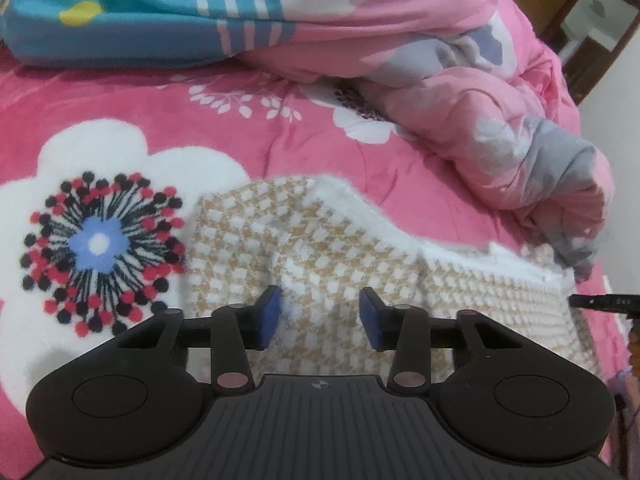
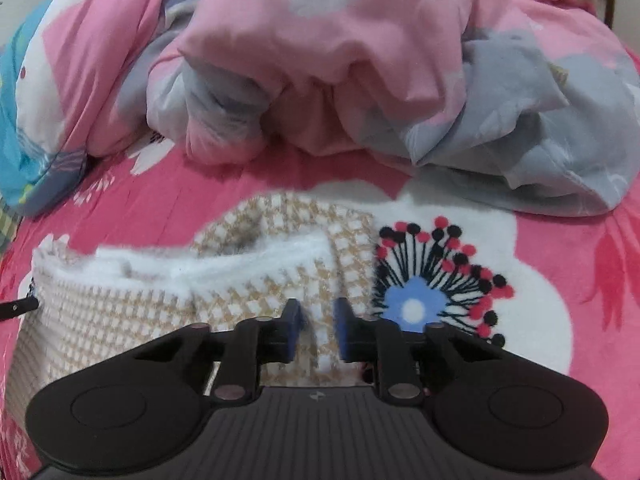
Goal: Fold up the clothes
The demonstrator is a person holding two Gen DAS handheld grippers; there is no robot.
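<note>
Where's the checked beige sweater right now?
In both wrist views the checked sweater lies on the pink flowered blanket, beside its big printed flower, just below the bunched duvet.

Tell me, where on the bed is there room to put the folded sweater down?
Free: the pink blanket between the checked sweater and the blue pillow, and over the big flower print. Crowded: the bunched quilt beside the sweater.

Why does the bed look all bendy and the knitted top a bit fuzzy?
Left wrist view: the fisheye lens curves the pink flowered blanket at the edges; the checked sweater is softly blurred. Right wrist view: same bulge, and the crumpled quilt looks smeared.
</note>
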